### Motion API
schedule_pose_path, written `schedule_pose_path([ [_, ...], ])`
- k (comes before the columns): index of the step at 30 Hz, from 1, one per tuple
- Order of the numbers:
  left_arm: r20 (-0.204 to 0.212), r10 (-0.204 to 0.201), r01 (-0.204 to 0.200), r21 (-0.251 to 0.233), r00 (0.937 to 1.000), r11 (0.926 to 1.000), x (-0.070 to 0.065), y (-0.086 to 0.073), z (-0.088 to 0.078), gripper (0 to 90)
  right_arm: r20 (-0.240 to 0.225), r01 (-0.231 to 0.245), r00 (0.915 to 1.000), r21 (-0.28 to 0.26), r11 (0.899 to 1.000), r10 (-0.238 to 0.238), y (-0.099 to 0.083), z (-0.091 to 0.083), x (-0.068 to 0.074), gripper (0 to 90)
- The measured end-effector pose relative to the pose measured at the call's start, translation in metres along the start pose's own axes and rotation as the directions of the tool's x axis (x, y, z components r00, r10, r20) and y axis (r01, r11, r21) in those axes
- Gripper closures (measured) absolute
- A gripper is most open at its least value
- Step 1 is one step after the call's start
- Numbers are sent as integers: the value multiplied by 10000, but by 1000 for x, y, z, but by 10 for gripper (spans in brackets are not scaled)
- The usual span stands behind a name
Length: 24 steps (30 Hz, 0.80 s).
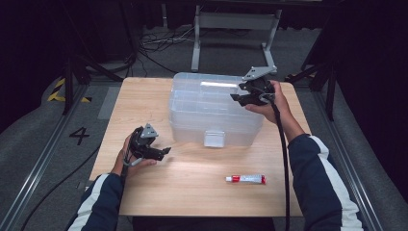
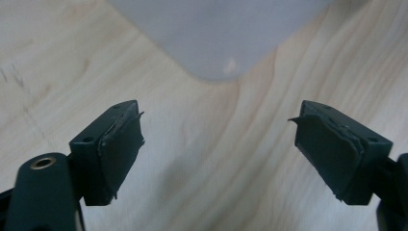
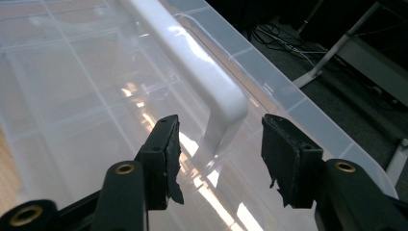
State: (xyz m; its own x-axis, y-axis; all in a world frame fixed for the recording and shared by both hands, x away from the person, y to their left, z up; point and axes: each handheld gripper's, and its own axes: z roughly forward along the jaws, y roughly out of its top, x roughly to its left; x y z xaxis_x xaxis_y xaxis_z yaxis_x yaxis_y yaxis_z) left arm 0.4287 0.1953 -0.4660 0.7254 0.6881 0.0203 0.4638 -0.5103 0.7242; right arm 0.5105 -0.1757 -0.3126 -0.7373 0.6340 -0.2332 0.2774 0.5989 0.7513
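Observation:
A clear plastic storage box [image 1: 216, 110] with a white carry handle [image 3: 202, 72] on its lid stands at the back middle of the wooden table [image 1: 192, 192]. My right gripper [image 1: 235, 98] hovers over the lid's right end. In the right gripper view its jaws [image 3: 221, 144] stand apart on either side of the handle's end, with gaps on both sides. My left gripper [image 1: 166, 151] sits low over the table by the box's front left corner. Its jaws [image 2: 219, 139] are wide apart with only bare wood between them, and a rounded box corner [image 2: 216, 33] lies just ahead.
A small white tube with a red cap [image 1: 246, 179] lies on the table near the front right. The box's front latch [image 1: 214, 138] faces the person. Beyond the table's far edge are a metal stand [image 1: 231, 29] and cables on the floor.

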Motion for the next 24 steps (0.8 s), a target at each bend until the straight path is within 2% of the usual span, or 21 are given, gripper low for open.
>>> schedule_pose_path([
  [2, 57, 188, -187, -162, 9998, 9997, -1, 9, 3, 188, 374, 153, 9992, 127, 9998, -158, 2, 6, -2, 535],
  [4, -36, 340, -340, -182, 9994, 9993, -1, 14, 5, 197, 259, -56, 9997, 152, 9999, 52, 4, 9, -6, 541],
  [5, -156, 275, -281, -382, 9995, 9989, -1, 17, 6, 197, 259, -56, 9997, 152, 9999, 52, 4, 9, -6, 541],
  [6, -42, 157, -159, -539, 9999, 9984, 0, 20, 7, 197, 140, -137, 9998, 55, 9999, 136, 5, 9, -8, 546],
  [8, -30, 175, -177, -645, 9998, 9978, 2, 25, 9, 197, 70, -285, 9996, 1, 9996, 285, 7, 10, -8, 588],
  [11, -157, 106, -120, -876, 9998, 9961, 3, 31, 11, 197, 84, -110, 9999, 67, 9999, 110, 8, 13, -5, 646],
  [15, 77, 16, -7, -1113, 10000, 9938, 4, 36, 15, 200, 134, 34, 9999, 156, 9999, -36, 10, 15, -1, 718],
  [18, 78, 105, -94, -1203, 9999, 9927, 4, 42, 18, 197, 158, 49, 9999, 156, 9999, -52, 11, 16, 0, 724],
  [20, 201, 31, -4, -1318, 9998, 9913, 4, 43, 19, 183, 177, 52, 9998, 173, 9998, -55, 11, 17, 1, 725],
  [24, 191, 31, -7, -1254, 9998, 9921, 2, 46, 21, 154, 164, 67, 9998, 183, 9998, -70, 11, 17, 0, 726],
])
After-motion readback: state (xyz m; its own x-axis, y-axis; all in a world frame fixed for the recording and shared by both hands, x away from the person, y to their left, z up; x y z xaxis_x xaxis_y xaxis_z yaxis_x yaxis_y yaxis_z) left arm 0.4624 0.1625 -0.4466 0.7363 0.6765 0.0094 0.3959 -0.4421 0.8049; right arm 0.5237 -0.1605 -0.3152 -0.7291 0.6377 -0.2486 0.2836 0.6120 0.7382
